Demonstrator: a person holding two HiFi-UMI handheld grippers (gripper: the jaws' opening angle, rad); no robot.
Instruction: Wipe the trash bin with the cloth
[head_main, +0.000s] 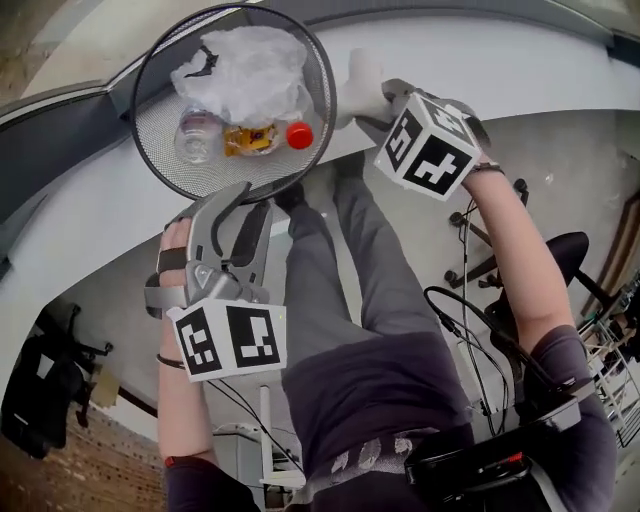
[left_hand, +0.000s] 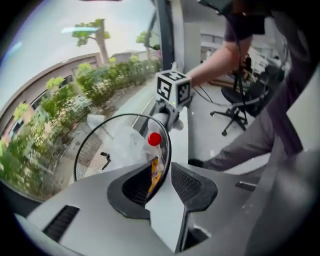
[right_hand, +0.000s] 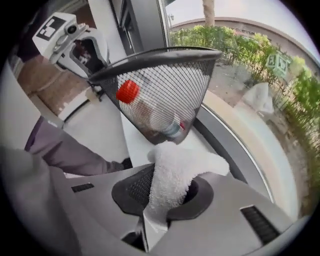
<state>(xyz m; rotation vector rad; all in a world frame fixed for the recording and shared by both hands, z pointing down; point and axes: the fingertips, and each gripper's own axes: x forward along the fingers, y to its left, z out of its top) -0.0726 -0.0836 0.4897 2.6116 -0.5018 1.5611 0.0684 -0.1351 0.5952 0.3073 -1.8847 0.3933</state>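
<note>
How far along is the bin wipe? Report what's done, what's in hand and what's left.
Done: the left hand-held gripper is clamped on the rim of the black wire-mesh trash bin and holds it tilted. The right hand-held gripper grips the white fluffy cloth.
In hand: the cloth is beside the bin's outer wall; whether it touches can't be told.
Left: the wiping itself. No wiped patch shows on the mesh.

Bright, even daylight enters through the window. Shadows are soft. Both gripper views bow strongly, with black vignetted corners. Greenery outside is slightly blurred.
</note>
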